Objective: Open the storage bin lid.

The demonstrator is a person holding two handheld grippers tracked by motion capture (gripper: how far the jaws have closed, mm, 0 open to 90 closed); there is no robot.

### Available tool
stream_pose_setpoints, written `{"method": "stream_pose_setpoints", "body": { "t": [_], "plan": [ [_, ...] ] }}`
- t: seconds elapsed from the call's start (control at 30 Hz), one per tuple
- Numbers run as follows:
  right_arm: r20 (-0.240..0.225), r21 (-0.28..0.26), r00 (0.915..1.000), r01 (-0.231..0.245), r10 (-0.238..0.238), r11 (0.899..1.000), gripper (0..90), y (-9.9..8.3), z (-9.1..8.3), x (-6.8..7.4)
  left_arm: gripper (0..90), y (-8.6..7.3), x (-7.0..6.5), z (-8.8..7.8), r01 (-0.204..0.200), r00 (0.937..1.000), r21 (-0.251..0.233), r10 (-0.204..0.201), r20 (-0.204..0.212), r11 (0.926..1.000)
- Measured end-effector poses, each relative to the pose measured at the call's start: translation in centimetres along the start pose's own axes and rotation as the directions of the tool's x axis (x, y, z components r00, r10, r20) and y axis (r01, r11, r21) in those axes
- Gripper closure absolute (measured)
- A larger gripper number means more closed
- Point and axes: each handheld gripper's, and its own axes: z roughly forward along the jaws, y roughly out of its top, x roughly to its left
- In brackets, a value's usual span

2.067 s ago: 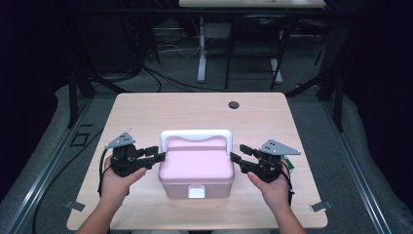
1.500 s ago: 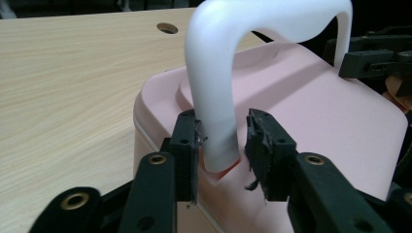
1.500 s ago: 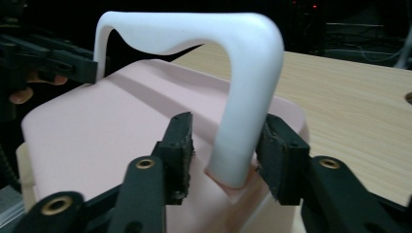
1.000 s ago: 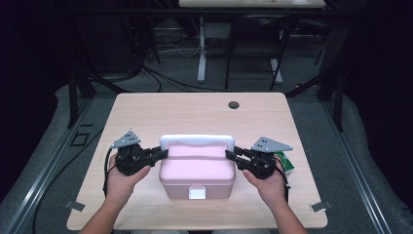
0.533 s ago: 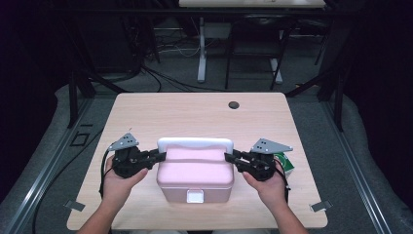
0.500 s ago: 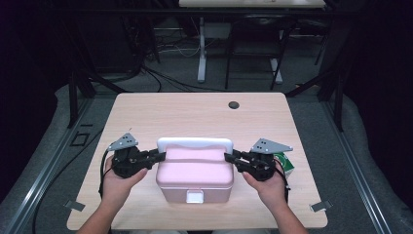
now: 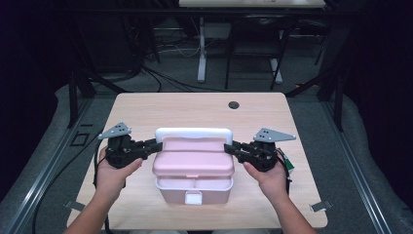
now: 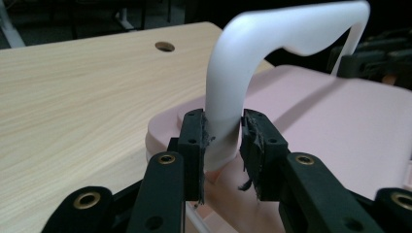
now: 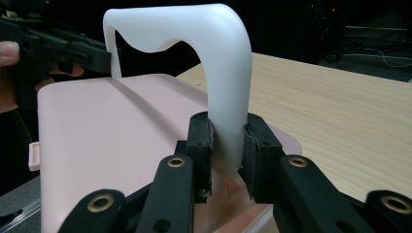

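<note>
High view: a pink box sits at the near middle of the counter, its white handle raised along the far side, with the left tool at its left end and the right tool at its right end

Left gripper view: the tool is clenched on the handle's post

Right gripper view: the tool is clenched on the handle's other post, above the pink lid

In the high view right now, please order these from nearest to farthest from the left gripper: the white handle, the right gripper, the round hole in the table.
1. white handle: clamped in the left gripper.
2. right gripper: across the pink box, on the handle's other end.
3. round hole: far side of the table, right of centre.
</note>
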Motion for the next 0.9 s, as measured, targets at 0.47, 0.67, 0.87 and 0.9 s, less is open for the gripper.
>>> {"method": "stream_pose_setpoints", "body": {
  "t": [0.47, 0.67, 0.87, 0.9],
  "plan": [
    [0.008, -0.017, 0.9997, -0.023, 0.023, 1.000, 74.9, 0.5, 0.1, -0.1, 81.3, -2.5, -0.4, -3.5, -0.038, 0.9990, 0.008, 0.038, -0.024, 0.9993],
    [0.002, -0.020, 0.9993, -0.037, 0.038, 0.999, 74.8, 0.8, 0.2, -0.4, 89.4, -3.8, -1.0, -2.9, -0.055, 0.9985, 0.027, 0.055, 0.004, 0.9981],
    [0.003, -0.021, 0.9993, -0.038, 0.039, 0.999, 74.8, 0.9, 0.2, -0.5, 90.0, -4.5, -1.3, -2.3, -0.056, 0.9984, 0.041, 0.056, 0.005, 0.9976],
    [0.003, -0.021, 0.9993, -0.038, 0.039, 0.999, 74.8, 0.9, 0.2, -0.5, 90.0, -4.5, -1.3, -2.3, -0.056, 0.9984, 0.041, 0.056, 0.005, 0.9976]
  ]
}}
